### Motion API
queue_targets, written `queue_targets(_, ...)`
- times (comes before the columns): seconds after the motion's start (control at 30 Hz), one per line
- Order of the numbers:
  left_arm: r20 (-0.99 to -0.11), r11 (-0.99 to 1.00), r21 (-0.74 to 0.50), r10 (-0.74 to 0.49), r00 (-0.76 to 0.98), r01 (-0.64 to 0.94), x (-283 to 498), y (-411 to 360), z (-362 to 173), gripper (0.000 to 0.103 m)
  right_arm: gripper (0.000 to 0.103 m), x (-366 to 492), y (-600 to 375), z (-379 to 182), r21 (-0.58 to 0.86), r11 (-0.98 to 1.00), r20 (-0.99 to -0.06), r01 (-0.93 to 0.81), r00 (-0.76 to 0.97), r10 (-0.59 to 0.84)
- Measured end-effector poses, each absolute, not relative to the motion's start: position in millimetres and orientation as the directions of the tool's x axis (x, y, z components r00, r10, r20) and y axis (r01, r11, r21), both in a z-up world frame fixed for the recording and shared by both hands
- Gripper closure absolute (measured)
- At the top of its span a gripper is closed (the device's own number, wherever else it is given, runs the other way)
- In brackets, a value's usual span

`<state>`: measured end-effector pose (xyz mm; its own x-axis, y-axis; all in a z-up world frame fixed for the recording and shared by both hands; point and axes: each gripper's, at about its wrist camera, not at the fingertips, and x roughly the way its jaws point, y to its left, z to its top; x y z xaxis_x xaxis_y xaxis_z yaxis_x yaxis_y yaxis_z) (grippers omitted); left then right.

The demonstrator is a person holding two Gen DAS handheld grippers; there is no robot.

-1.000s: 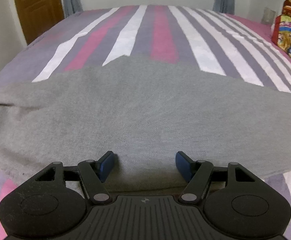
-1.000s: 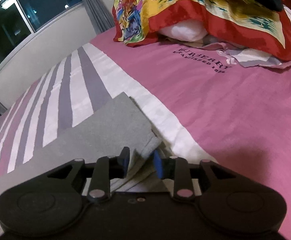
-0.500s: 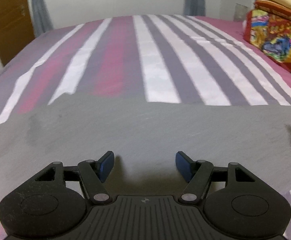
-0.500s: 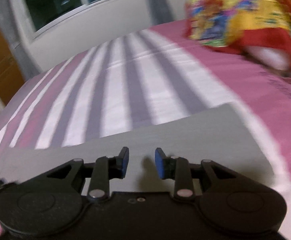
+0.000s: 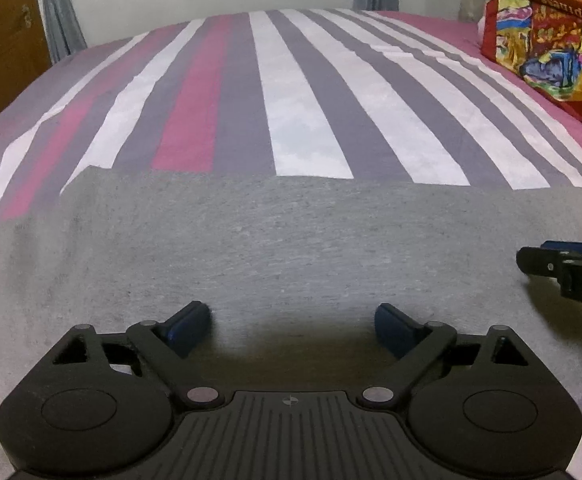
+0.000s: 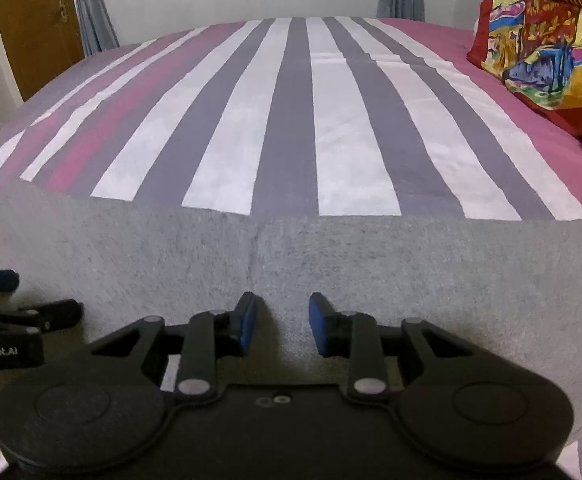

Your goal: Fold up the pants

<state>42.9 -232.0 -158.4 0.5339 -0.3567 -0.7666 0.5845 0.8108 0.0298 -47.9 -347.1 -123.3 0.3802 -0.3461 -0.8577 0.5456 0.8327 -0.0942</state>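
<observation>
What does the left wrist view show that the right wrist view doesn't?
Left wrist only: the left tongs from behind, spread wide, having just opened further, nothing between them. Right wrist only: the right tongs head-on, narrowly parted over a crease in the grey pants. Both: pants flat on the striped bedspread, colourful pillow, door.

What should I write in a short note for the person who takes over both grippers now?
Left gripper: open, jaws have just been opening wider, nothing between them.
Right gripper: narrow gap, holds nothing.
Grey pants: flat across the striped bed, both grippers over the near edge.
Done: pants laid out as a long band.
Left: take the near edge and make the next fold.
</observation>
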Motion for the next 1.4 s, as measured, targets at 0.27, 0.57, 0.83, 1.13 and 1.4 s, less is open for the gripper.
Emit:
queue_targets(0.27,-0.765,0.827,0.033,-0.341,0.546,0.561,47.0,-198.9,-160.1,0.011,0.074,-54.1,-345.7,-121.1,-0.094,0.833,-0.858,0.545,0.380,-0.345)
queue_targets(0.57,-0.773,0.911,0.079,-0.201,0.602,0.405,76.4,-107.1,-163.6,0.006,0.078,-99.8,-375.1,-107.3,-0.147,0.796,-0.841,0.588,0.349,-0.413)
queue_targets(0.83,-0.775,0.947,0.076,-0.140,0.616,0.311,85.7,-63.7,-164.2,0.004,0.078,-151.4,-417.2,-88.7,-0.180,0.690,-0.833,0.701,0.264,-0.487)
queue_targets(1.13,-0.742,0.884,-0.009,-0.319,0.590,0.468,38.9,-130.4,-135.0,0.005,0.072,-197.8,-410.6,-62.7,-0.059,0.622,-0.836,0.781,0.302,-0.459)
queue_targets(1.4,-0.759,0.803,-0.031,-0.407,0.509,0.595,0.2,-211.8,-133.9,0.005,0.070,-241.5,-431.7,-60.8,0.071,0.496,-0.852,0.866,0.311,-0.422)
